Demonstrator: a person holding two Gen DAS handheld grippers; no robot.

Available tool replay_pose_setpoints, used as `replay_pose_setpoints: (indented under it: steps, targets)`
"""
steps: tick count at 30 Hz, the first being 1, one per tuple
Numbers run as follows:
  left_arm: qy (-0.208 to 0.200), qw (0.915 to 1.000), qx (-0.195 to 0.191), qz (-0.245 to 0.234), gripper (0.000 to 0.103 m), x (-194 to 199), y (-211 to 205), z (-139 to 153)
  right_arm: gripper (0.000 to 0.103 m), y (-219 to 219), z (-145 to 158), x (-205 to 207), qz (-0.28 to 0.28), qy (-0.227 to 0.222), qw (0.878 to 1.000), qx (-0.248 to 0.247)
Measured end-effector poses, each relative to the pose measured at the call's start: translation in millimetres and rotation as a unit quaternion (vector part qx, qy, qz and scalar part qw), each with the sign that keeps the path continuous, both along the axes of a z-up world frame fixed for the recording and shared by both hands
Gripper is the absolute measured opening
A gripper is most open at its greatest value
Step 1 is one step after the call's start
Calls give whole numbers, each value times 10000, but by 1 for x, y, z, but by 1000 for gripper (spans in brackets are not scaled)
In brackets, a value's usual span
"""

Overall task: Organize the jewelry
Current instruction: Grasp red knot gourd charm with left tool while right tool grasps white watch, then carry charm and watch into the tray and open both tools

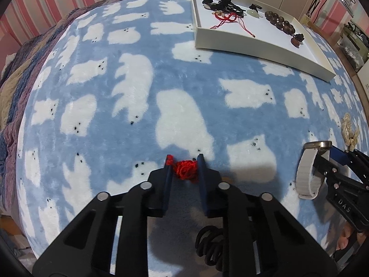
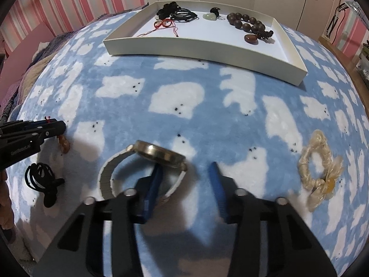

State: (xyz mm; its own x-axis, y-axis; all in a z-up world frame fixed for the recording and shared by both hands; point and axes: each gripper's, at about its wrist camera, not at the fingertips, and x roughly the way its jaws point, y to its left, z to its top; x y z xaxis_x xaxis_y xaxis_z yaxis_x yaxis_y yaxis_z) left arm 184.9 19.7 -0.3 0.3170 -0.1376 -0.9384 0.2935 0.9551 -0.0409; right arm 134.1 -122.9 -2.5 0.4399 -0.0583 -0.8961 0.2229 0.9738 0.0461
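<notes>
1. blanket (image 2: 207, 124): light blue with white bears, black dots.
2. tray (image 2: 184, 43): cream.
3. cord (image 1: 186, 169): red.
4. watch strap (image 2: 108, 175): white.
5. beads (image 2: 246, 23): dark brown.

A bed with a blue blanket (image 2: 207, 124) is carrying a white tray (image 2: 207, 43), a cream scrunchie (image 2: 317, 173) at the right and a black coil tie (image 2: 43, 182) at the left.

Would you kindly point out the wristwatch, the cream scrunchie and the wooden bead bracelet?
wristwatch (image 2: 159, 152): right wrist view, on the metal case.
cream scrunchie (image 2: 306, 161): right wrist view, on its left loop.
wooden bead bracelet (image 2: 246, 20): right wrist view, on a middle bead.
</notes>
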Motion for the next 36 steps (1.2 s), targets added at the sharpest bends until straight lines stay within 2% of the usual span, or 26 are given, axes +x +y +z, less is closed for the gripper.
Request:
replay_pose_setpoints:
  steps: [1, 3, 5, 11, 15, 23, 29, 36]
  targets:
    - [-3, 10000, 2, 9, 16, 0, 0, 0, 33, 0, 0, 0, 17, -7, 10000, 2]
    - [-14, 10000, 18, 23, 13, -1, 0, 1, 21, 0, 1, 0, 57, -27, 10000, 56]
    - [-18, 10000, 22, 28, 11, -1, 1, 2, 16, -2, 1, 0, 80, -39, 9999, 111]
    - [-100, 9999, 82, 80, 8, -3, 1, 6, 8, -9, 3, 2, 170, -99, 9994, 291]
    - [-222, 9997, 85, 115, 8, -2, -1, 15, 7, -14, 6, 2, 233, -181, 9988, 394]
    - [-331, 9993, -159, 87, 8, 3, -12, 35, 6, -34, 16, 4, 207, -426, 9979, 434]
    - [-397, 9987, -315, -110, 7, 5, -34, 50, 6, -58, 24, 7, 99, -615, 9972, 409]
    - [-596, 9960, -538, -398, 7, 15, -68, 80, 6, -96, 44, 20, -77, -945, 9947, 394]
